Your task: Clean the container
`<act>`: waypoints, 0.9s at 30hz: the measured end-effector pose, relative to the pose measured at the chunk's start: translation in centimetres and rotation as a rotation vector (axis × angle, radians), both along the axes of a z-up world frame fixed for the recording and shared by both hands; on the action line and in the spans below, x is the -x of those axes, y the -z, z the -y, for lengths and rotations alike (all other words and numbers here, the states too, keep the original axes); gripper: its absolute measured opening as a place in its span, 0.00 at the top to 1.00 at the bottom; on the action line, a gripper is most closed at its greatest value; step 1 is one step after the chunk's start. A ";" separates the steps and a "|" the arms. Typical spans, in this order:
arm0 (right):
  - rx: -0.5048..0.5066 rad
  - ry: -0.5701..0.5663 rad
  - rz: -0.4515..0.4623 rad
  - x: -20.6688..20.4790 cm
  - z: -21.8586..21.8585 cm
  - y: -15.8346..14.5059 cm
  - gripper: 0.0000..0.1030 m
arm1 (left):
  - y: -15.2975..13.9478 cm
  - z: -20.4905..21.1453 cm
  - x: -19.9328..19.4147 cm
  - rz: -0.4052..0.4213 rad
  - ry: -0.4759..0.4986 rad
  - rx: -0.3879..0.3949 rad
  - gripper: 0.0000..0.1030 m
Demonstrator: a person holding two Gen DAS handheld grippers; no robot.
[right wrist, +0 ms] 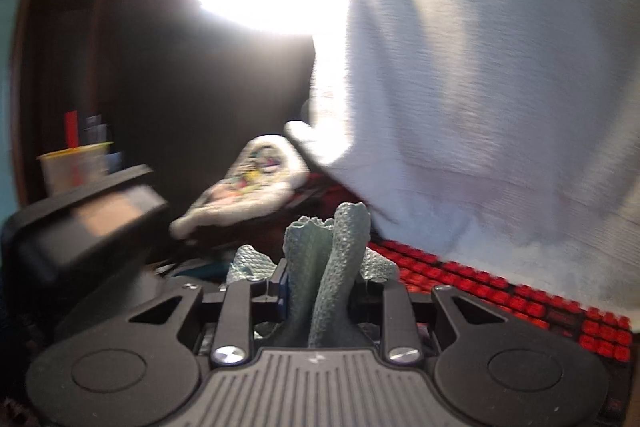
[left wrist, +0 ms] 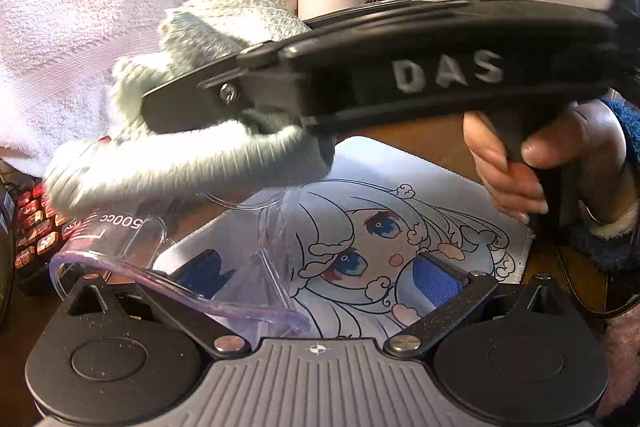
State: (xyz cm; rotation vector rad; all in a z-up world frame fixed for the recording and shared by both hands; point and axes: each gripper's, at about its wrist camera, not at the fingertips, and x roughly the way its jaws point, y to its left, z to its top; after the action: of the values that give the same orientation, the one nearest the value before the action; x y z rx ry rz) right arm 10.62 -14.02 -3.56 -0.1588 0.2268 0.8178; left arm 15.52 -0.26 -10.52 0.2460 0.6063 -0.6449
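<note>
Now for wiping the clear measuring cup (left wrist: pixel 120 227): lying on its side at about eight o'clock in the left wrist view, mouth toward the camera, above the printed mat (left wrist: pixel 400 219) on the worktop. Right gripper (right wrist: pixel 322 287) clamped narrow on the pale green cloth (right wrist: pixel 348 227), with folds standing up between the pads and a thick roll hanging just over the cup's far end at ten o'clock. Left gripper (left wrist: pixel 320 273) spread wide, its three o'clock pad bare and well clear of the cup, its nine o'clock finger visible only through the clear wall.

Steady the cup first, probably by closing on the rim, before pushing the cloth in. Lead with the loose roll, not the hard fingertips, and sweep round the inner wall toward the base. Keep the pinch firm so the cloth does not slip out.

Hard to tell whether the cup hangs on the left finger or rests on something below. Base of the cup hidden behind the cloth. No dirt or wet discernible on clear plastic. Right wrist view blurred and glare-washed at twelve o'clock; cup absent from it. Red keyboard (left wrist: pixel 36 227) cut off at nine o'clock.
</note>
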 end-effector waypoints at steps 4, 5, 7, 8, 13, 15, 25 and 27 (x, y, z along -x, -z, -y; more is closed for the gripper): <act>-0.017 0.020 -0.011 -0.3 0.4 0.0 0.75 | -0.1 0.1 -0.1 0.000 0.000 0.000 0.00; -0.012 0.011 -0.003 -0.1 0.3 0.0 0.75 | -0.1 0.1 -0.2 0.000 0.000 0.000 0.00; -0.017 -0.041 -0.008 0.3 0.2 0.0 0.75 | -0.2 0.0 -0.3 0.000 0.000 0.000 0.00; -0.025 -0.076 -0.019 0.5 0.2 0.0 0.75 | -0.4 -0.1 -0.5 0.000 0.000 0.000 0.00; 0.013 -0.126 0.024 1.7 -0.6 0.2 0.75 | -0.4 0.0 -0.7 -0.001 0.000 0.001 0.00; -0.009 -0.098 0.000 1.2 -0.3 0.1 0.75 | -0.4 0.1 -0.7 -0.001 0.000 0.001 0.00; -0.027 -0.018 0.001 0.6 0.4 0.3 0.72 | -0.4 -0.4 -0.7 -0.001 0.000 0.001 0.00; -0.028 -0.073 -0.002 1.0 0.2 0.3 0.72 | -0.4 -0.4 -0.7 -0.001 0.000 0.001 0.00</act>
State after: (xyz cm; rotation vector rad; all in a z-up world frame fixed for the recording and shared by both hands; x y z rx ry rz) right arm 9.65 -14.17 -3.82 -0.1412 0.2122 0.8932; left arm 16.24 0.11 -10.12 0.2445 0.6067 -0.6450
